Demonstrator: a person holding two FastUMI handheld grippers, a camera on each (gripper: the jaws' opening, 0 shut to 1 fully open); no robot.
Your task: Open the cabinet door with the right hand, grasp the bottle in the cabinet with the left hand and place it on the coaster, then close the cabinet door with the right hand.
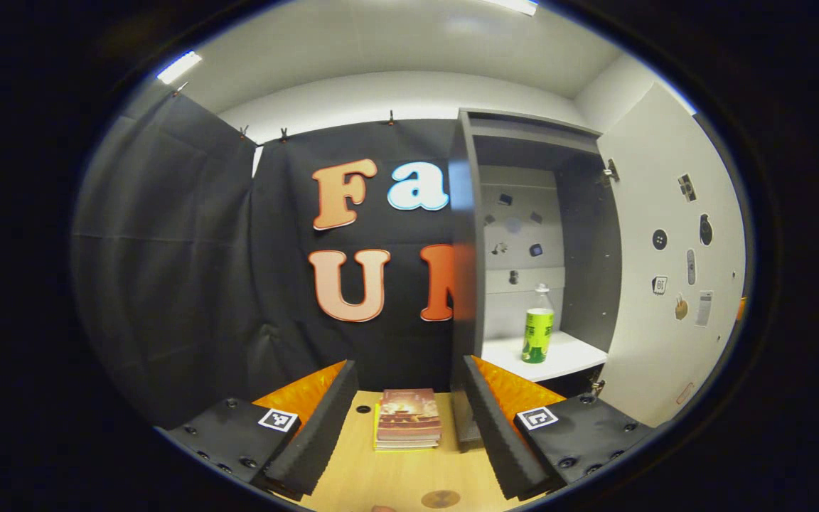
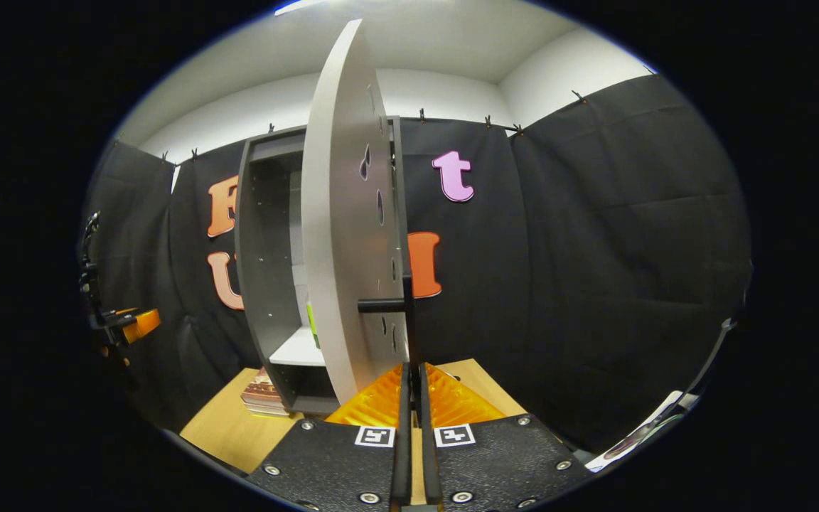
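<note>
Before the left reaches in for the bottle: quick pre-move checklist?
1. Door open wide: ok.
2. Bottle upright on the shelf: ok.
3. Left hand-held gripper open, nothing held: ok.
4. Path to the bottle past the cabinet's side panel: cannot tell, the panel stands close to the line.
5. Right hand-held gripper closed on the door handle: ok.
6. Coaster free on the table: ok.
</note>
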